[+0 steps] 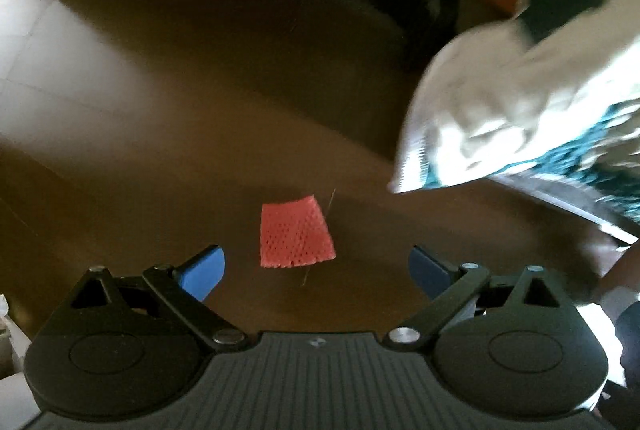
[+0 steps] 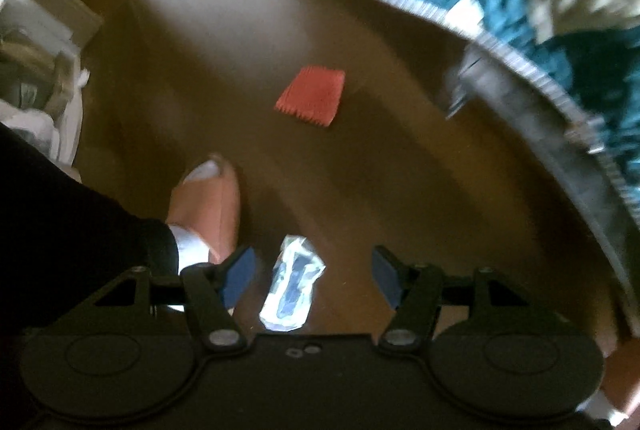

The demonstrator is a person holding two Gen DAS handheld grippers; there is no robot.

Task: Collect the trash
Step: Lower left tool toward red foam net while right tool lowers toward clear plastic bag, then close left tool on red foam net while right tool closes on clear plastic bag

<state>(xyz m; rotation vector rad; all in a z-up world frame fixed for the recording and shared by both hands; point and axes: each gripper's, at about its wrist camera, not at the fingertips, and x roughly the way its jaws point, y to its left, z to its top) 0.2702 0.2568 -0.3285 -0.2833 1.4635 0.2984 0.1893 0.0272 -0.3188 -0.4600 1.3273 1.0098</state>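
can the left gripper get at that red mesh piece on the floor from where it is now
Probably yes. The left gripper is open, and the red mesh piece lies flat on the bare brown floor just ahead between its fingers, with nothing over it.

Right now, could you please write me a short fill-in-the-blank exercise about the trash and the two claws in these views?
1. The left claw hangs above a ____ piece of foam netting on the brown floor.
2. Both claws stand ____, gripping nothing.
3. Between the fingers of the right claw lies a shiny ____ wrapper.
4. Beside that wrapper stands a foot in an ____ slipper.

Missing words: red; open; silver; orange
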